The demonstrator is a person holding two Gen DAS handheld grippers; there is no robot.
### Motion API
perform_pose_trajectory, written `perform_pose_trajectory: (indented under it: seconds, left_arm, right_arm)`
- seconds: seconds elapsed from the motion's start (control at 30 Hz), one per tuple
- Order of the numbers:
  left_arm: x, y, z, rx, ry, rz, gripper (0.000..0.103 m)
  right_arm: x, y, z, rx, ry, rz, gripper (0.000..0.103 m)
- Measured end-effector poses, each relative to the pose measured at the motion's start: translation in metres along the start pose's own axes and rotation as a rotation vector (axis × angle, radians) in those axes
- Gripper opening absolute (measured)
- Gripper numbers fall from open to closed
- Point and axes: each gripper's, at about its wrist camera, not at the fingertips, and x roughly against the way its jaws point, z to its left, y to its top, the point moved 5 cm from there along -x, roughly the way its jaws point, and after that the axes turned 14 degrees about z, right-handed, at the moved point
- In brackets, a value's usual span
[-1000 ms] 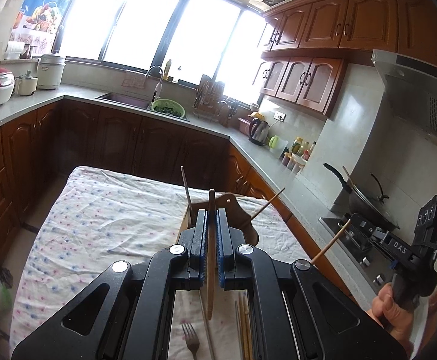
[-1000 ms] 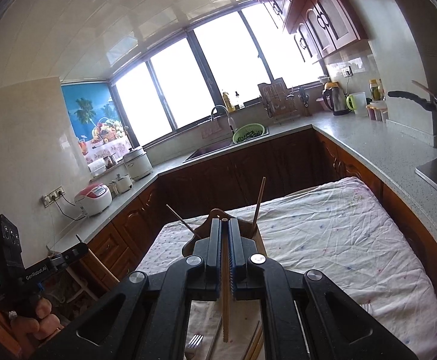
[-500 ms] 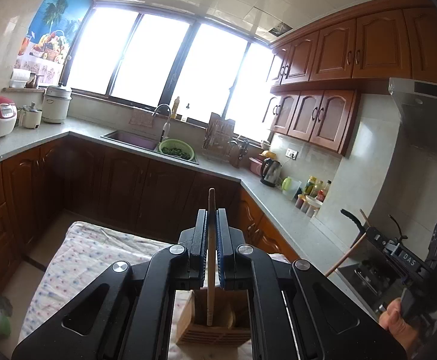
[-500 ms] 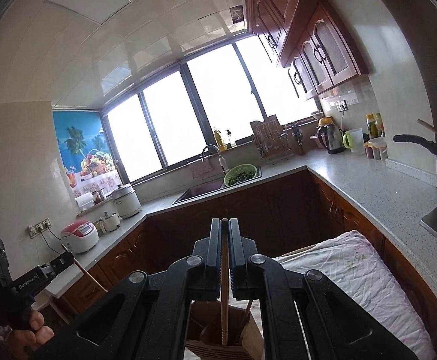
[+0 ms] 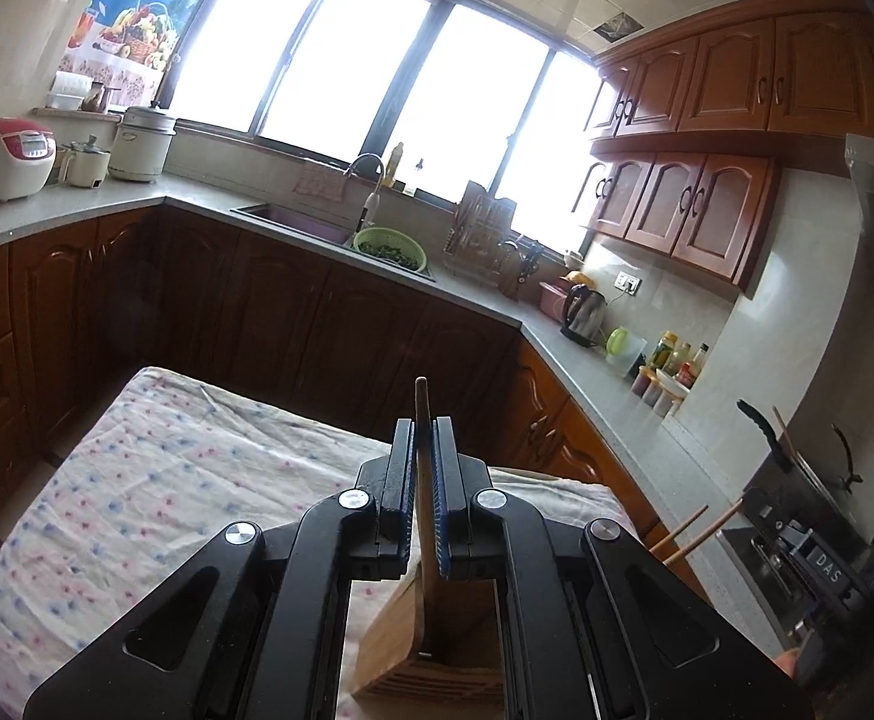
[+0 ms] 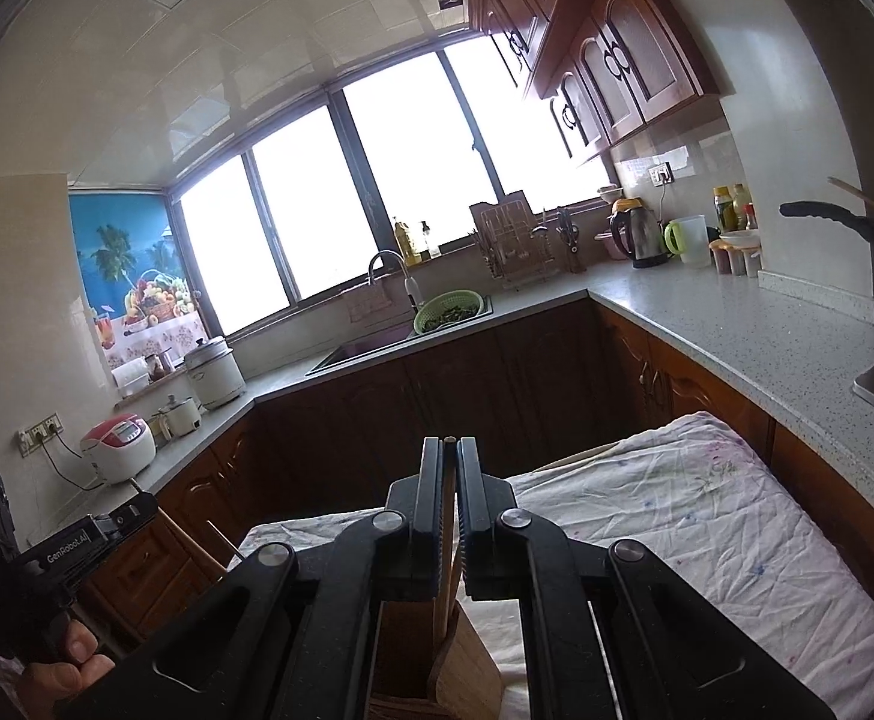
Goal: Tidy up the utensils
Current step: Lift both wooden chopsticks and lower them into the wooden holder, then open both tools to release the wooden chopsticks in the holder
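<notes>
My left gripper (image 5: 424, 429) is shut on a wooden utensil handle (image 5: 422, 468) that stands upright, its lower end down in the wooden utensil holder (image 5: 437, 654) below the jaws. My right gripper (image 6: 449, 450) is shut on wooden chopsticks (image 6: 448, 546) whose lower ends reach into the same holder (image 6: 437, 666). The right gripper with chopstick ends also shows at the right edge of the left wrist view (image 5: 821, 564). The left gripper's body shows at the left edge of the right wrist view (image 6: 71, 552). The holder's contents are mostly hidden.
The holder stands on a table with a floral cloth (image 5: 137, 480). Dark wood cabinets and a grey counter (image 6: 767, 336) run around behind it, with a sink (image 5: 299, 219), a green colander (image 5: 390, 243), a kettle (image 5: 584, 312) and a stove with a pan (image 5: 797, 480).
Both grippers lifted their utensils off the table, swung them upright and lowered their ends into the holder. The view tilted up from the tabletop toward the windows, then dipped slightly.
</notes>
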Motion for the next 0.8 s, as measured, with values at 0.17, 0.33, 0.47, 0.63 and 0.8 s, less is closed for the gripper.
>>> perform_pose_trajectory:
  seconds: [0.17,0.33,0.47,0.63,0.8]
  left_arm:
    - [-0.015,-0.016,0.000,-0.012,0.007,0.043,0.005]
    - [-0.024,-0.024,-0.001,-0.027,0.015,0.067,0.005]
    - [-0.023,-0.023,-0.003,-0.034,0.011,0.075,0.005]
    - [-0.023,-0.022,-0.003,-0.039,0.011,0.085,0.005]
    - [-0.023,-0.020,-0.003,-0.044,0.015,0.090,0.005]
  right_arm:
    - [-0.012,-0.012,0.001,-0.009,0.010,0.038,0.004]
    - [-0.017,-0.013,0.003,0.000,0.002,0.054,0.004]
    - [-0.018,-0.012,0.002,-0.004,0.000,0.062,0.004]
    - [-0.019,-0.011,-0.001,-0.007,-0.003,0.071,0.004]
    - [-0.020,-0.010,0.000,-0.004,-0.003,0.083,0.005]
